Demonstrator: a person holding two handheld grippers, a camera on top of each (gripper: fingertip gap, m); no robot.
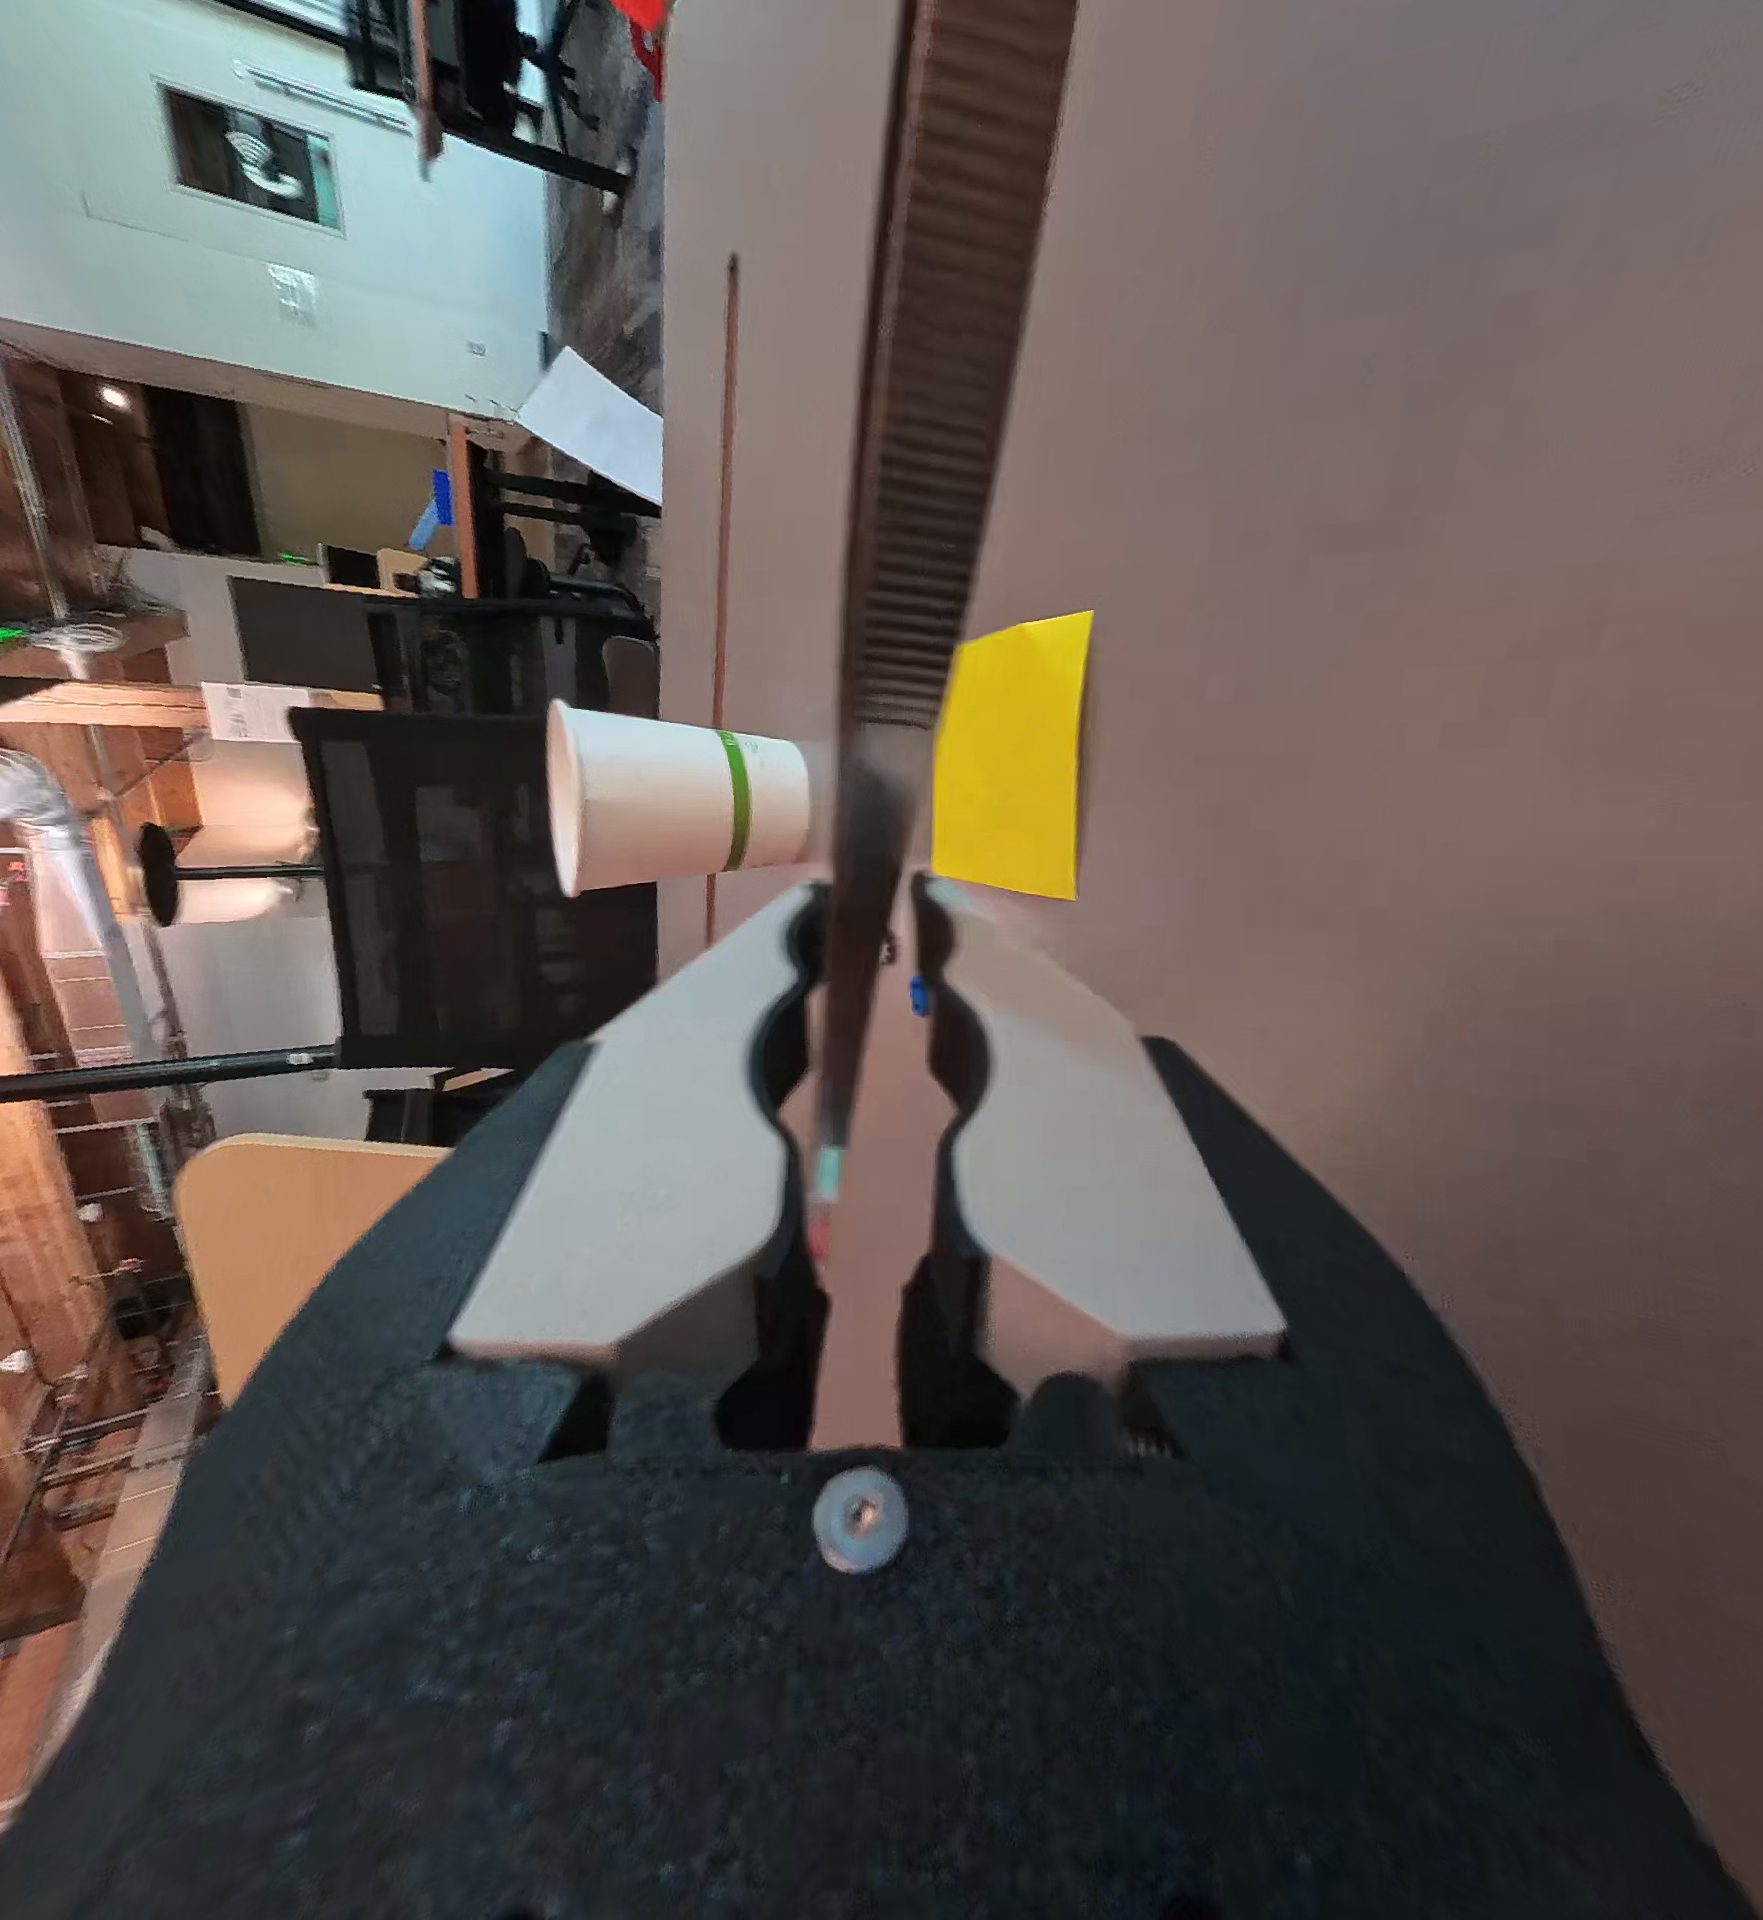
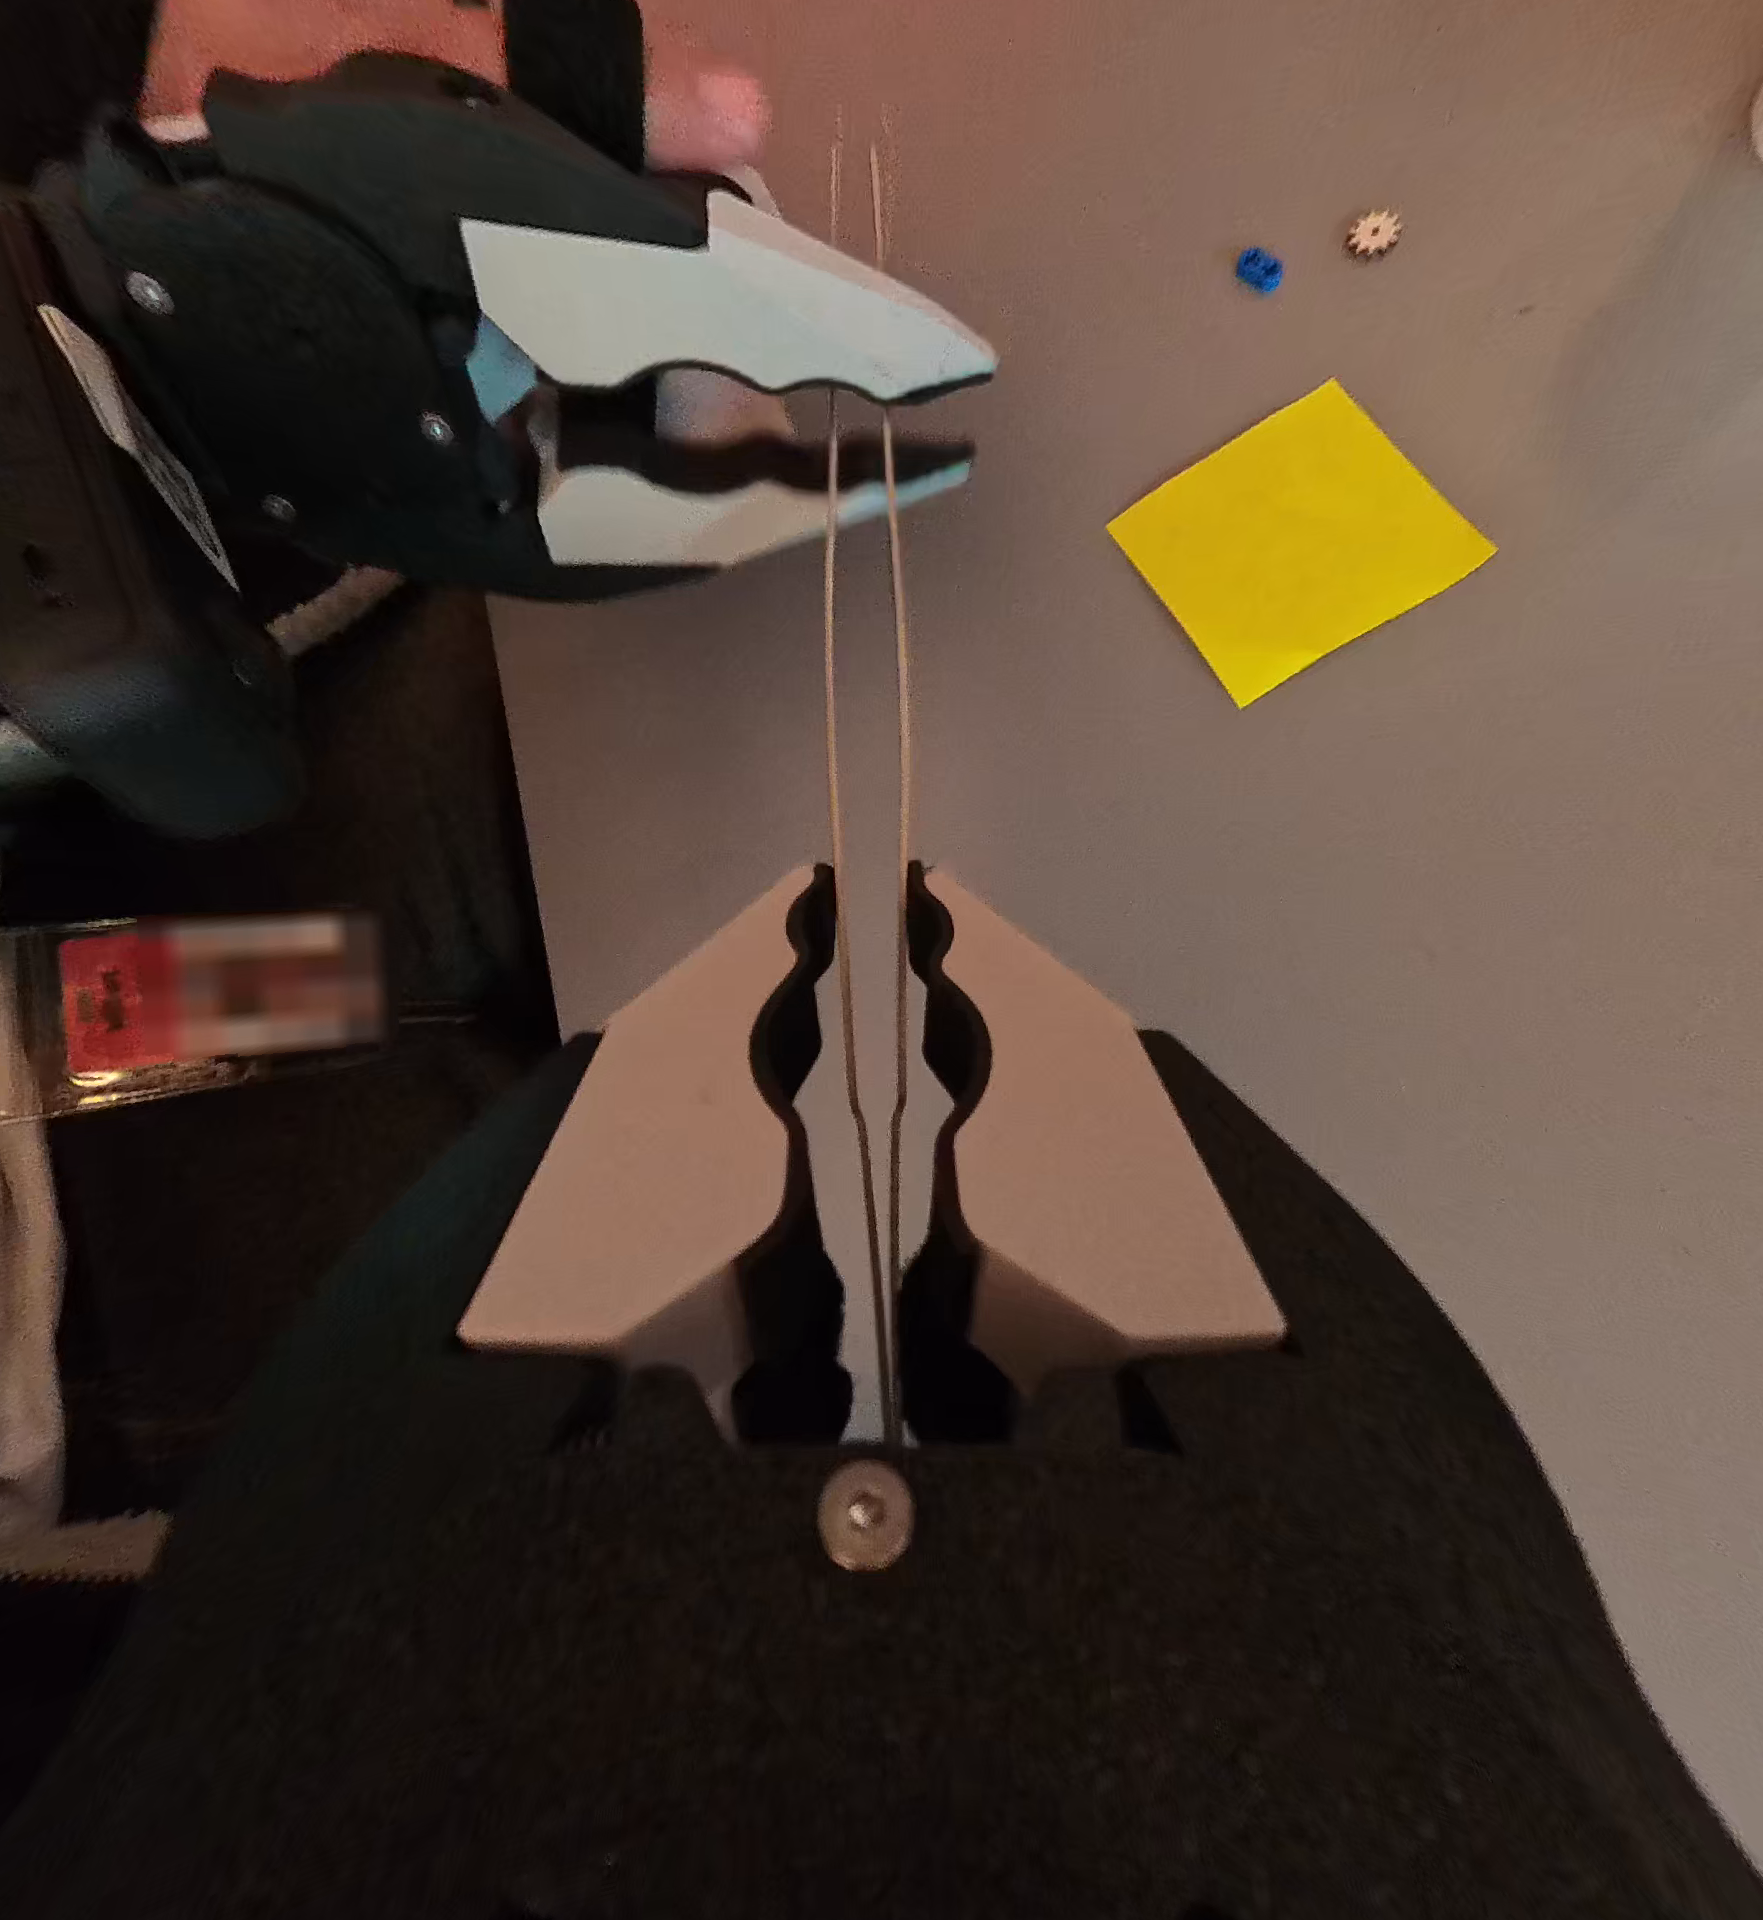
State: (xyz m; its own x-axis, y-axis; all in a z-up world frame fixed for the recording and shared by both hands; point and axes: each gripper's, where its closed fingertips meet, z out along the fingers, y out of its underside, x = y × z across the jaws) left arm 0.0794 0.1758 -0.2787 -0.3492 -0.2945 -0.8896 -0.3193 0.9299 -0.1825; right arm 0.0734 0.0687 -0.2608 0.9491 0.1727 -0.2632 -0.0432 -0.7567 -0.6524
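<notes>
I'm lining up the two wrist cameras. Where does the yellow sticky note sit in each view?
Left wrist view: the yellow sticky note sits just right of centre, beyond the fingertips of the left hand-held gripper, beside the toothed belt.
Right wrist view: the note lies upper right on the grey table.
Shared landmark: the small blue piece.

Toothed belt [image 1: 918, 436] between tool fingers, cup [image 1: 679, 798] left, note [image 1: 1010, 756] right
</notes>
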